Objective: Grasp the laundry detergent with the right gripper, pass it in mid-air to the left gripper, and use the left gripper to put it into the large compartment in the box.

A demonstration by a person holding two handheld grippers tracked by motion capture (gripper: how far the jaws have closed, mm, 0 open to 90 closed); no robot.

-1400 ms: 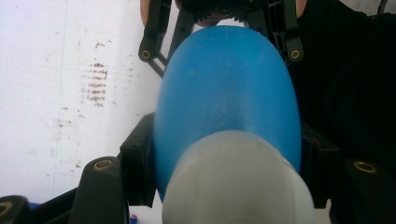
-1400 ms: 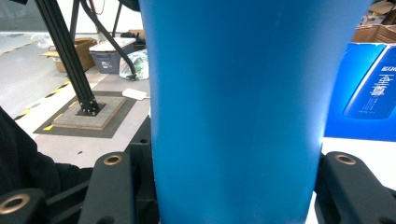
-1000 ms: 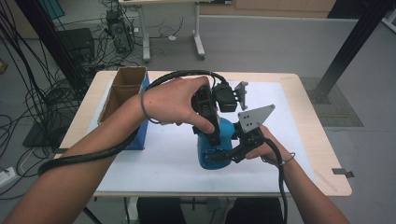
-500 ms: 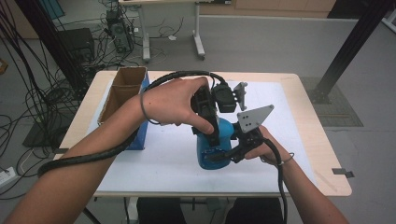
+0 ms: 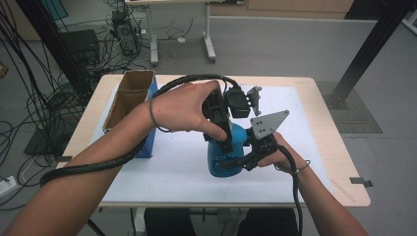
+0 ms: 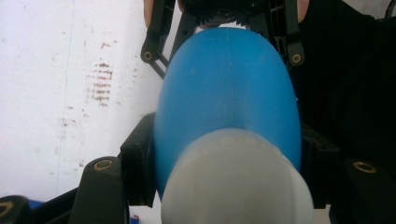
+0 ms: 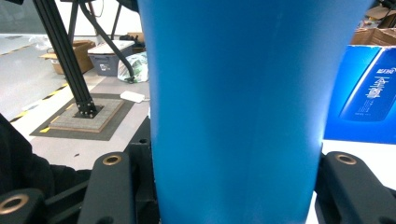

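1. I see a blue bottle [image 5: 225, 155] standing upright on the white mat [image 5: 162, 172], near the middle of the table [image 5: 339, 162]. Its body is smooth, matte plastic, oval in section, with a pale, rounded cap [image 6: 236, 182] on top.
2. My left gripper [image 5: 227, 142] comes down from above; its black jaws are clamped on the bottle's upper part, just under the cap, one pad on each flank.
3. My right gripper [image 5: 241, 160] comes in level from the right and its jaws are closed on the lower body, the blue wall pressed between both pads.
4. In the left gripper view the mat is flat and white with faint brown scuffs.
5. A cardboard box [image 5: 129, 98] with a blue side stands open at the mat's left edge, near the bottle but apart from it.
6. I have bare mat in front of the bottle and behind it, and a wide strip to the right before the wooden table edge.
7. Beyond the table, cables [image 5: 34, 98] lie tangled on the grey floor at left, and a black post [image 5: 369, 49] slants up at right.
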